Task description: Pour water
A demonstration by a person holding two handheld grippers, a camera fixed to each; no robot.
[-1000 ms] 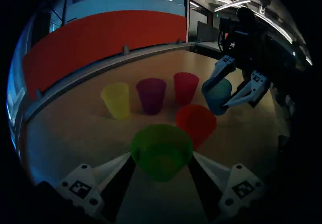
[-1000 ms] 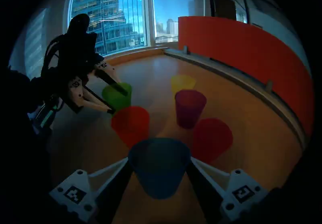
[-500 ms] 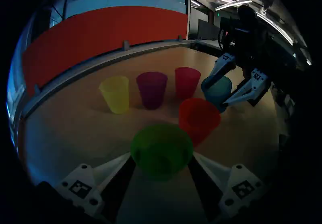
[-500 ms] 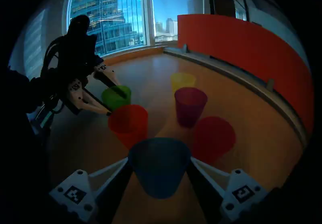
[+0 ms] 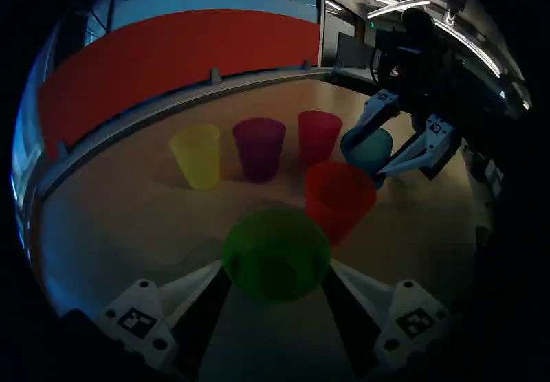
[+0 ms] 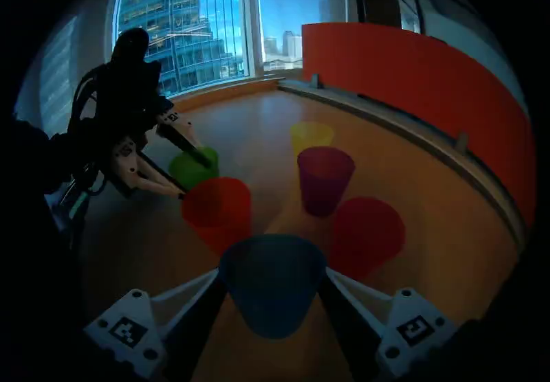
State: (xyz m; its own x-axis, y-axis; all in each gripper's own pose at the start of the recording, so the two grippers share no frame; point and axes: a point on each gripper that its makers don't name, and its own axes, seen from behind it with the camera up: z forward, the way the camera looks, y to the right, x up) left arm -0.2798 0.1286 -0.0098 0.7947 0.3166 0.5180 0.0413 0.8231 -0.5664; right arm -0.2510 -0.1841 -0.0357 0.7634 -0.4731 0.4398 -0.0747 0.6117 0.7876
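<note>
Green cup [image 5: 276, 258] pinched in left tool [image 5: 275, 270]; blue cup [image 6: 273, 294] in right tool [image 6: 273, 279].

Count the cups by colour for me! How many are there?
green cup: 1
blue cup: 1
orange-red cup: 1
yellow cup: 1
purple cup: 1
crimson cup: 1
Total: 6 cups
</note>
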